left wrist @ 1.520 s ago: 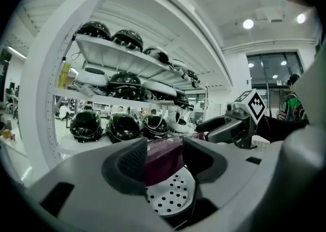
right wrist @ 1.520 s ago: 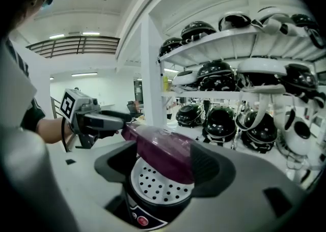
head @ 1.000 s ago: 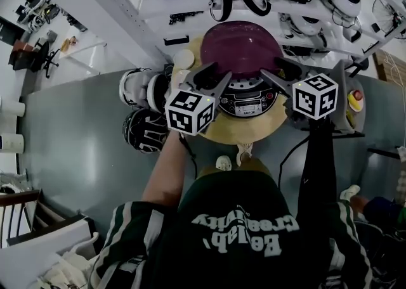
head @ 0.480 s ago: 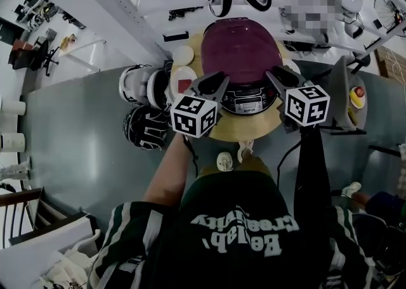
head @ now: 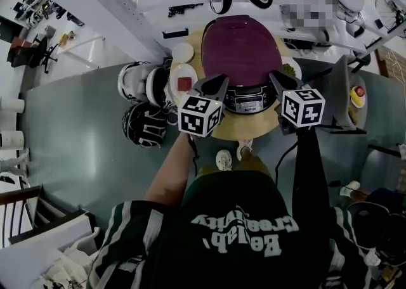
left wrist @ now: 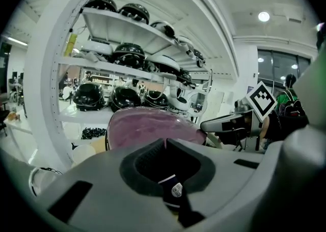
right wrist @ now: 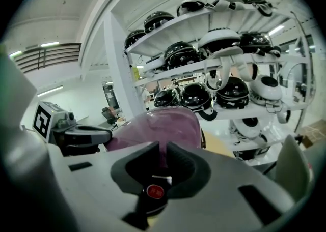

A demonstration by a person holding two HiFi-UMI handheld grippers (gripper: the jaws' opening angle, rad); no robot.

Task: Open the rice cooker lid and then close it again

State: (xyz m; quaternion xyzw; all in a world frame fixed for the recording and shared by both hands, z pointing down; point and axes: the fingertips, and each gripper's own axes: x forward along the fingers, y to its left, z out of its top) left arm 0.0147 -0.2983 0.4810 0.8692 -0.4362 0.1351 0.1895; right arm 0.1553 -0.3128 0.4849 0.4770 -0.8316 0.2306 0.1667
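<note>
Rice cooker sits lid-down on round wooden table; left gripper and right gripper flank its front panel, jaws just closed tip-to-tip on nothing, likely readied as blunt pushers.

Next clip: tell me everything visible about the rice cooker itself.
The rice cooker has a glossy purple lid, apparently plastic, lying down flat over a dark body. The front of the body carries a silver-rimmed control panel. It stands upright on a round wooden table. The left gripper and right gripper sit at its front corners. Their jaws have just been closing and have nothing between them. Whether they touch the cooker cannot be told.
</note>
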